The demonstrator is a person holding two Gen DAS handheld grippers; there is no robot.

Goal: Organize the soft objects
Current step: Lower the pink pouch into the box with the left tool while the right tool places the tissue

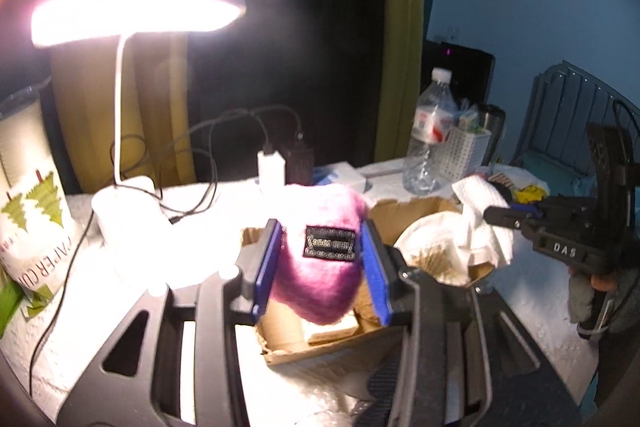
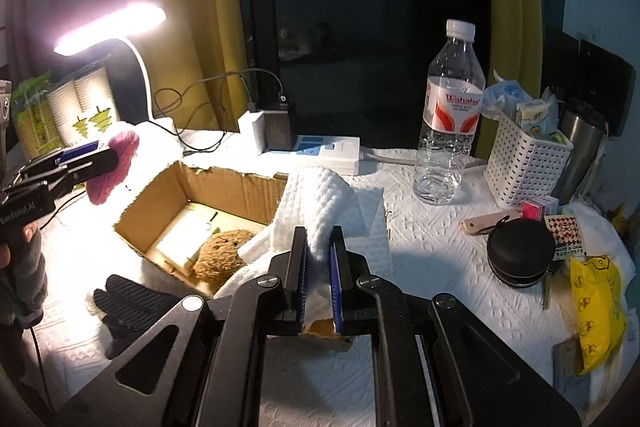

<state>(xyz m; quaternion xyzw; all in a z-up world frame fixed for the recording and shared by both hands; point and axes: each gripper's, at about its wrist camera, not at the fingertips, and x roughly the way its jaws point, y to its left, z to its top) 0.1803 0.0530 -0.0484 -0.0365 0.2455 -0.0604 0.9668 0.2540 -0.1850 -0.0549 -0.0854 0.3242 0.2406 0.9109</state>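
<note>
My left gripper [image 1: 320, 247] is shut on a fuzzy purple knit hat [image 1: 320, 259] with a black label and holds it above the open cardboard box [image 1: 320, 351]. From the right wrist view the hat [image 2: 116, 163] hangs over the box's left rim [image 2: 224, 183]. My right gripper [image 2: 318, 247] is shut on a white waffle towel [image 2: 320, 203] draped over the box's right side; the towel also shows in the left wrist view [image 1: 484, 223]. A brown plush toy [image 2: 222, 255] lies inside the box.
A lit desk lamp [image 2: 116, 27] stands back left beside paper cups [image 2: 80, 99]. A power strip [image 2: 328, 153], water bottle [image 2: 450, 115], white basket [image 2: 524, 163] and steel cup [image 2: 580, 151] line the back. A black glove [image 2: 132, 303], black round case [image 2: 520, 251] and yellow bag [image 2: 596, 311] lie on the white table cover.
</note>
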